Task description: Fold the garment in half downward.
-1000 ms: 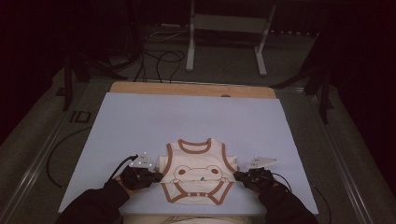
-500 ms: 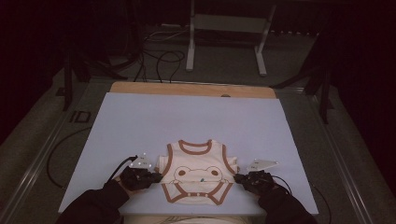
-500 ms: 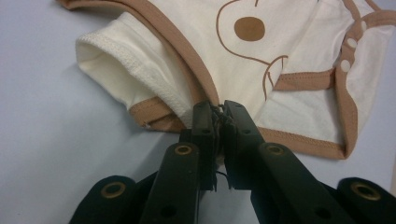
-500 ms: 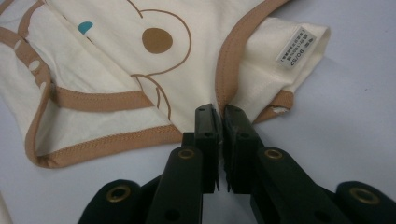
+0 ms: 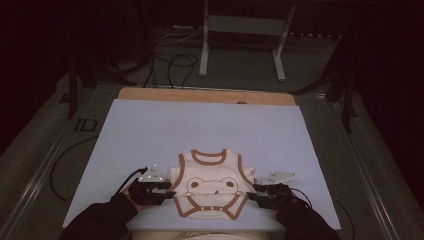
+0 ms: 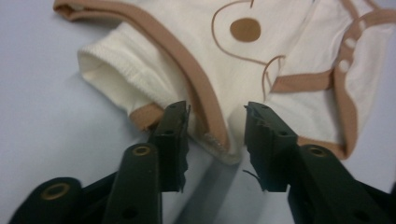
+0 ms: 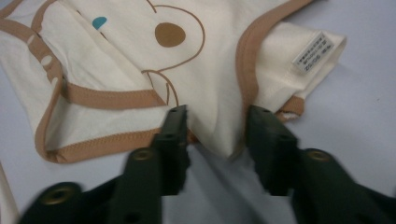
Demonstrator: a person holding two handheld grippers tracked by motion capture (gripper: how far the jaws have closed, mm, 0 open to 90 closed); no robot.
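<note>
High view dim, room black beyond the pale table (image 5: 150,130). Gripper views brighter, evenly lit, soft shadows under cloth (image 6: 261,60). Right gripper (image 7: 216,135) blurred; near jaws out of focus.

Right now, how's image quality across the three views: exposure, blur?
High view: dim, surroundings near black, the lit table sheet and baby bodysuit readable. Left gripper view: bright and fairly sharp on the bodysuit hem, nearest jaw bases soft. Right gripper view: garment label unreadable, jaws smeared with blur at the bottom.
</note>
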